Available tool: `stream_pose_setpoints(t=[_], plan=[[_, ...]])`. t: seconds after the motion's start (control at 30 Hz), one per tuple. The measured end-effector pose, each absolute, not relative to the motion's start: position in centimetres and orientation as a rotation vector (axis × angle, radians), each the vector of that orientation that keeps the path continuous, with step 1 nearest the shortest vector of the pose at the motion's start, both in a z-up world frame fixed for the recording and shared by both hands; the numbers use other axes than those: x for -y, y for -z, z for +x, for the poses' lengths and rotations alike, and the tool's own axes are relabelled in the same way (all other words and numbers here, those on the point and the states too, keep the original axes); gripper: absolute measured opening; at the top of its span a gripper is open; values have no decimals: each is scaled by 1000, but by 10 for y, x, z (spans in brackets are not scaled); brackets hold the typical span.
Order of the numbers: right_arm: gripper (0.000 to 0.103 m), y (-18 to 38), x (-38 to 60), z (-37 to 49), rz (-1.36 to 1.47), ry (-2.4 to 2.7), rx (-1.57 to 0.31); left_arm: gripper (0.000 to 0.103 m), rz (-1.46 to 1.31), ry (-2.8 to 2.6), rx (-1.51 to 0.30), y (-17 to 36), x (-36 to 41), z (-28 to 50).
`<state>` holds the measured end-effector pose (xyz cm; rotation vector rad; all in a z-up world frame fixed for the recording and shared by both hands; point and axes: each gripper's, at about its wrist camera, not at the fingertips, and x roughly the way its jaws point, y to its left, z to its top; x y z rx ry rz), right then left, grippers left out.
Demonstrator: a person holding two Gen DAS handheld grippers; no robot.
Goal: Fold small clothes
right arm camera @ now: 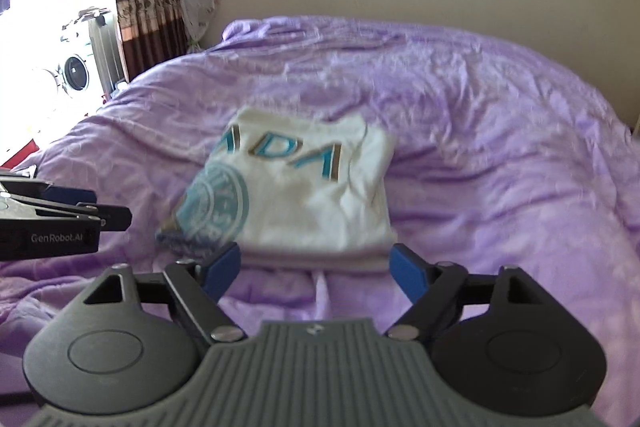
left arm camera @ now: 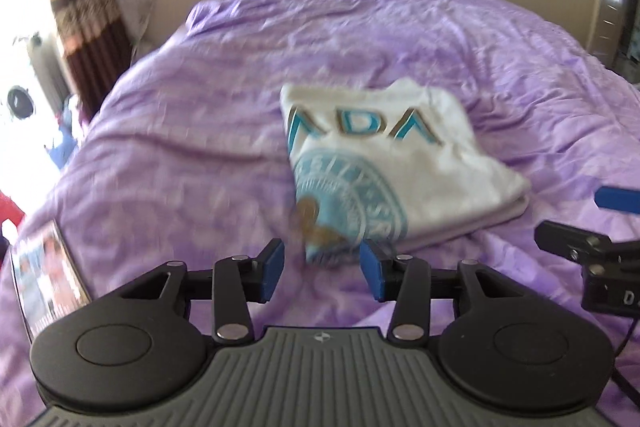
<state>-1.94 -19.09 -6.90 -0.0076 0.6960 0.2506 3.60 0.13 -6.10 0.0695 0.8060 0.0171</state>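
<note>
Both the left gripper (left arm camera: 323, 269) and right gripper (right arm camera: 316, 267) stood spread and empty; the folded white printed cotton T-shirt (left arm camera: 394, 163) looked finished, so I judged they should withdraw without snagging it.

Right tool (right arm camera: 316, 269) agape before folded shirt (right arm camera: 316, 199).
</note>
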Motion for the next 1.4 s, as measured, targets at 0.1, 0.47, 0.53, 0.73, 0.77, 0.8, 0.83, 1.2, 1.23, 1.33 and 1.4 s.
stream_pose_setpoints(t=[0.1, 0.47, 0.53, 0.73, 0.77, 0.8, 0.83, 1.2, 1.23, 1.33, 1.4], plan=[[80, 81, 190, -15, 10, -251, -742, 54, 53, -33, -859, 72, -4, 41], [81, 101, 184, -4, 3, -271, -819, 56, 54, -3, -949, 91, 1, 47], [81, 101, 184, -2, 2, -274, -824, 56, 58, -4, -948, 91, 2, 46], [81, 101, 185, -2, 2, -278, -828, 58, 66, 0, -945, 89, 4, 48], [81, 102, 184, -1, 2, -279, -829, 58, 66, 0, -944, 89, 4, 48], [81, 102, 185, -1, 1, -280, -830, 58, 66, 1, -943, 89, 4, 48], [81, 102, 185, 0, 2, -281, -830, 59, 65, 0, -943, 89, 4, 48], [81, 104, 184, 2, 7, -290, -841, 59, 66, 1, -942, 89, 4, 47], [81, 104, 184, 2, 7, -291, -842, 59, 66, 1, -941, 89, 4, 47], [81, 104, 185, 2, 7, -293, -845, 59, 66, 0, -940, 89, 4, 47], [81, 104, 185, 2, 7, -294, -846, 59, 67, 0, -940, 89, 4, 47]])
